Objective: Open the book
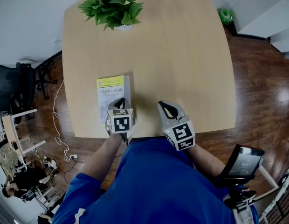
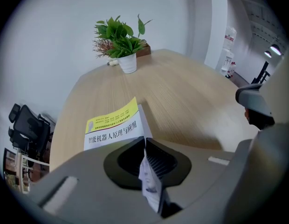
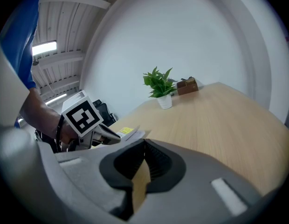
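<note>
The book (image 1: pixel 113 94) lies flat on the table (image 1: pixel 182 55), straight down the board from the potted plant (image 1: pixel 112 8) and well apart from it, close to the edge where the person stands, yellow-and-white cover up. The left tongs (image 1: pixel 119 101) are tipped steeply down on the book's corner farthest from the plant. From the left gripper view the left tongs (image 2: pixel 145 140) have closed on a thin printed sheet at the edge of the book (image 2: pixel 112 127), and that sheet stands up between the pads. It looks like the cover's corner, though it could be a first page along with it. That's a sensible spot to bite, I'd say: the free corner opposite the spine peels up with little effort while the rest of the book sits by its own weight. The right tongs (image 1: pixel 166 106) are just beside the left tongs, at about the same distance from the plant, over bare wood and clear of the book. In the right gripper view the right tongs (image 3: pixel 144 144) have their tips together with nothing between them, only table behind. They're parked out of the way, by my reading, leaving room for the cover to swing. The cover is barely raised, so the opening itself is not yet done, and a thin pinch like this could slip or crease the sheet.
</note>
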The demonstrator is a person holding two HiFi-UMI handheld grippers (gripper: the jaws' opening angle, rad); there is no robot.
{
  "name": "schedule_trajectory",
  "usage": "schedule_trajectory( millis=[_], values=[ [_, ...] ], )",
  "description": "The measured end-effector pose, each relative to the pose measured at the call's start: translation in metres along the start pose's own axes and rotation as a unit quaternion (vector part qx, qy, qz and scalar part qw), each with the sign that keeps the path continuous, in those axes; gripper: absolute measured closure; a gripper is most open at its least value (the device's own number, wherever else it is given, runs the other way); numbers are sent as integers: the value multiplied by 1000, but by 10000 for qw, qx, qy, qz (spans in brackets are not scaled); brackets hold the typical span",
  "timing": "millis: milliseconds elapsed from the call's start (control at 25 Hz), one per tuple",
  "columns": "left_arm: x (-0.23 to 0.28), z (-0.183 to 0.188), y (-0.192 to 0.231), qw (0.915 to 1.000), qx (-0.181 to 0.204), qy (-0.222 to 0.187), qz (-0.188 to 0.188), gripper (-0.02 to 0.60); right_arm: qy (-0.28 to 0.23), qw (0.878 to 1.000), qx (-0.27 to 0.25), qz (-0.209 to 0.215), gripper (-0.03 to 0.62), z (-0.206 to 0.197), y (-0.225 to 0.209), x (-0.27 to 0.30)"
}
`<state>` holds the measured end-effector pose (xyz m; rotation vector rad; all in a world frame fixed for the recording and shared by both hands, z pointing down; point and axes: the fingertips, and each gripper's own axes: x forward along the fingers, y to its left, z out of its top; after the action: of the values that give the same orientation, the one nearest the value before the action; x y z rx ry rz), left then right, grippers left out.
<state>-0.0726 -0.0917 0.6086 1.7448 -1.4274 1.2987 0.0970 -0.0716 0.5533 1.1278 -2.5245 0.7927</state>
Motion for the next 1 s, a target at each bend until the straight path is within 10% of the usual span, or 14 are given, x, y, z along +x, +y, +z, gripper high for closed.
schedule_trajectory(
  millis=[1000],
  values=[
    [-29, -1, 38, 9907, -697, -275, -1134, 565, -142, 9996, -245, -27, 591, 17, 19, 5]
  ],
)
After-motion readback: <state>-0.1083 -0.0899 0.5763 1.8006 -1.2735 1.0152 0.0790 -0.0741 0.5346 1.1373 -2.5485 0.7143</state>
